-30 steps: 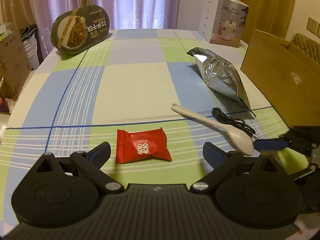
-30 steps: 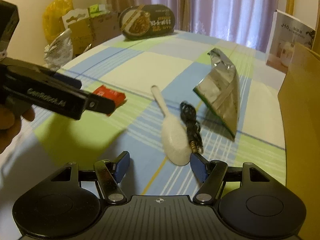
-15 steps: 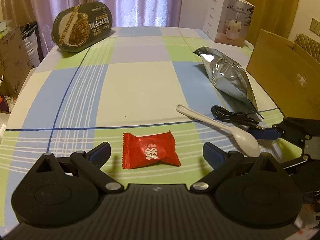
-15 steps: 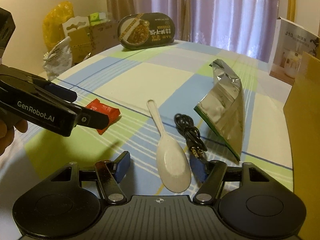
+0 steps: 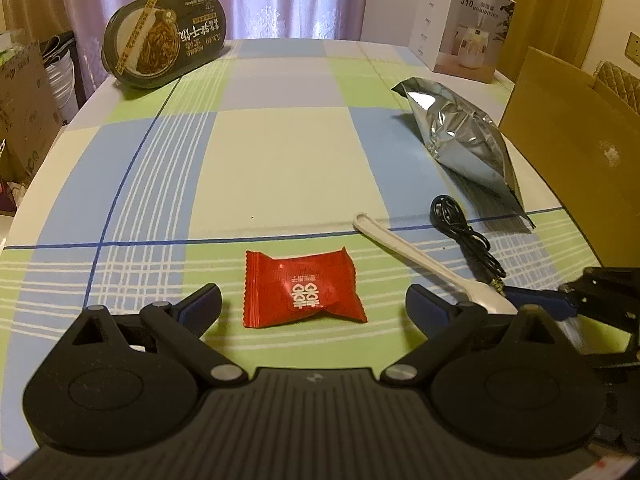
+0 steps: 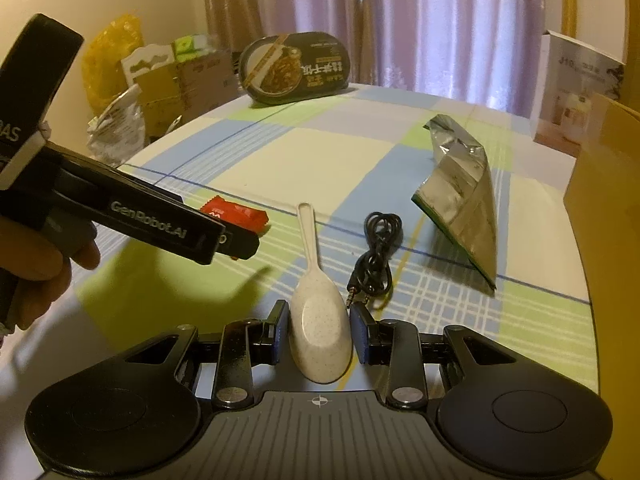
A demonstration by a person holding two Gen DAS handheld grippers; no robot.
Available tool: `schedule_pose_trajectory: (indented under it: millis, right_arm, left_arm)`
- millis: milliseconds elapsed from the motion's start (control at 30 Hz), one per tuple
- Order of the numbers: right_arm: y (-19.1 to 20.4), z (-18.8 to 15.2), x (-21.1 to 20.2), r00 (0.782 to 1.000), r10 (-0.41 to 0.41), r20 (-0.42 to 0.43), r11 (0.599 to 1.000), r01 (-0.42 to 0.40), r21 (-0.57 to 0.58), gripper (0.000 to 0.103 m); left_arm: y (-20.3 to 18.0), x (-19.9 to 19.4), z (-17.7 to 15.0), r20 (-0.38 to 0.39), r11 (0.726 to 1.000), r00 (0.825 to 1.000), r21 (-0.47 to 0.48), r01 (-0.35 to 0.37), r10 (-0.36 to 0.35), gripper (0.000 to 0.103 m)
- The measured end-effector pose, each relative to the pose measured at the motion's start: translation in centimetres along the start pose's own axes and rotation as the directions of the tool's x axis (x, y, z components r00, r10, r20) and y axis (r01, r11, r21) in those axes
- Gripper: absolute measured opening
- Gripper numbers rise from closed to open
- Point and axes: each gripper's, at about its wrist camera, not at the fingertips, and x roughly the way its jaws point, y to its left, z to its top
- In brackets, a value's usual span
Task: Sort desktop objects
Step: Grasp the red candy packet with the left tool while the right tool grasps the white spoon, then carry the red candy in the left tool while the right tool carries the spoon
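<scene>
A red candy packet (image 5: 302,288) lies on the checked tablecloth between the spread fingers of my left gripper (image 5: 312,300), which is open and touches nothing. A white spoon (image 6: 316,332) lies to its right, handle pointing away. My right gripper (image 6: 319,320) has both blue pads against the spoon's bowl. Beside the spoon lies a coiled black audio cable (image 6: 376,248). In the left wrist view the spoon (image 5: 420,256) runs toward the right gripper's blue fingertip (image 5: 536,300). The left gripper's finger (image 6: 236,244) partly hides the candy (image 6: 236,216) in the right wrist view.
A silver foil pouch (image 5: 464,144) lies to the right, next to an upright cardboard panel (image 5: 572,152). A dark noodle tub (image 5: 164,36) leans at the far left, a white humidifier box (image 5: 464,20) at the far right. A hand (image 6: 36,264) holds the left gripper.
My right gripper has come forward over the spoon's bowl and its fingers have narrowed onto it. The left gripper has drifted slightly, bringing the candy nearer between its fingers.
</scene>
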Motion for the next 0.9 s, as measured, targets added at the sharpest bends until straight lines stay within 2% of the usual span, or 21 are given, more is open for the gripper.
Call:
schedule_pose_trajectory:
  millis: [100,200,267,300,367,400,600,767,900]
  right_arm:
    - [0.0,-0.1,-0.1,1.0,-0.005,0.002,1.0,0.005,0.007,0.03]
    - [-0.2,-0.2,-0.2,1.0,-0.003,-0.001,1.0,0.003,0.01,0.03]
    - [-0.3,-0.2,-0.4,1.0,0.001,-0.005,1.0,-0.001,0.01,0.03]
    - [-0.3,-0.3,-0.6,1.0,0.0,-0.007,1.0,0.0,0.011,0.03]
    - [-0.3,-0.5,-0.8,1.0,-0.004,-0.014,1.0,0.004,0.013,0.03]
    - [-0.3,-0.6,-1.0,1.0,-0.007,-0.018,1.0,0.007,0.014,0.03]
    - [-0.3,-1.5,-3.2,0.999,-0.028,-0.041,0.999,0.029,0.02,0.03]
    - [0.0,-3.3,-6.3,0.997,-0.043,-0.06,0.999,0.045,0.031,0.03]
    - [0.2,-4.9,-8.4,0.996,-0.051,-0.076,0.998,0.054,0.034,0.03]
  left_arm:
    - [0.1,0.5,0.1,-0.002,1.0,1.0,0.0,-0.008,0.008,0.093]
    - [0.0,0.8,0.1,-0.001,1.0,1.0,0.005,-0.013,0.013,0.076]
    - [-0.2,0.7,0.1,0.001,0.999,1.0,0.03,-0.027,0.027,0.07]
    - [-0.3,0.7,0.0,0.003,0.998,0.999,0.045,-0.033,0.033,0.06]
    - [-0.5,0.4,0.1,0.004,0.998,0.999,0.059,-0.034,0.034,0.054]
    - [-0.6,0.3,0.1,0.001,0.998,1.0,0.059,-0.027,0.027,0.046]
    - [-2.4,-1.2,-1.0,-0.029,0.993,0.999,0.112,0.031,-0.027,0.044]
    - [-4.4,-3.8,-3.2,-0.048,0.988,0.994,0.115,0.099,-0.094,0.042]
    - [-6.3,-5.6,-5.2,-0.059,0.982,0.992,0.143,0.121,-0.114,0.042]
